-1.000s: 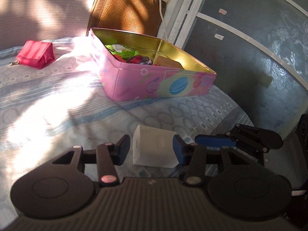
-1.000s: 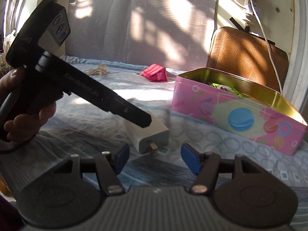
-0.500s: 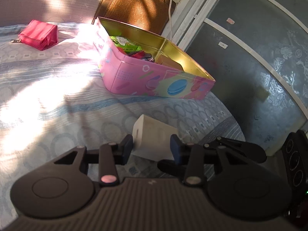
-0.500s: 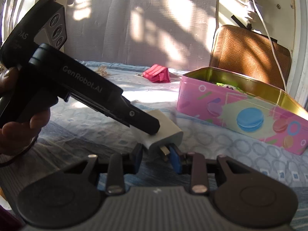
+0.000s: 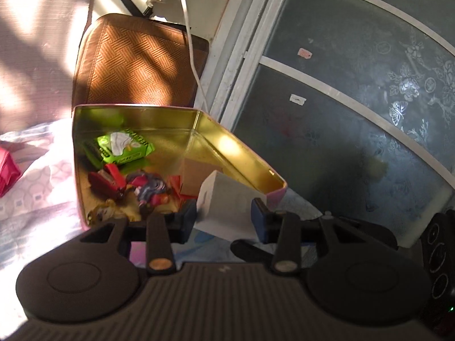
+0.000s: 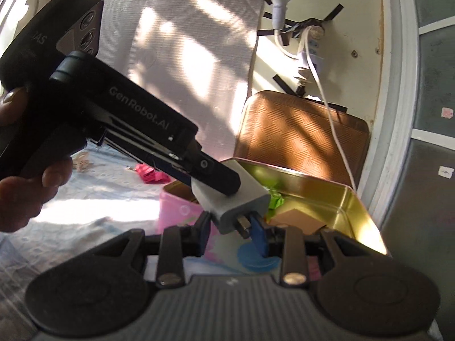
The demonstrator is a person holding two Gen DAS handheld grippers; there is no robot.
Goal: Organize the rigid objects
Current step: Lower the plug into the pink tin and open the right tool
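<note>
A white charger block [image 5: 227, 207] [image 6: 241, 199] with metal prongs is held in the air by both grippers, just above the near edge of the pink tin box [image 5: 176, 130] [image 6: 335, 199]. My left gripper [image 5: 223, 219] is shut on the block's body; it also shows in the right wrist view [image 6: 216, 179]. My right gripper [image 6: 231, 233] is shut on the block's pronged end. The tin has a gold inside and holds a green packet [image 5: 125, 145], a red stapler [image 5: 109, 183], a small figure and a brown card box [image 5: 196, 176].
A brown woven cushion [image 5: 136, 62] leans on the wall behind the tin. A white cable [image 6: 327, 108] hangs from a wall socket. A frosted glass door [image 5: 355, 108] stands to the right. A pink pouch [image 6: 150, 174] lies on the patterned bedsheet [image 5: 34, 187].
Both grippers closed on the charger block and lifted it off the sheet. It has moved up and toward the open tin, now hovering at its near edge.
</note>
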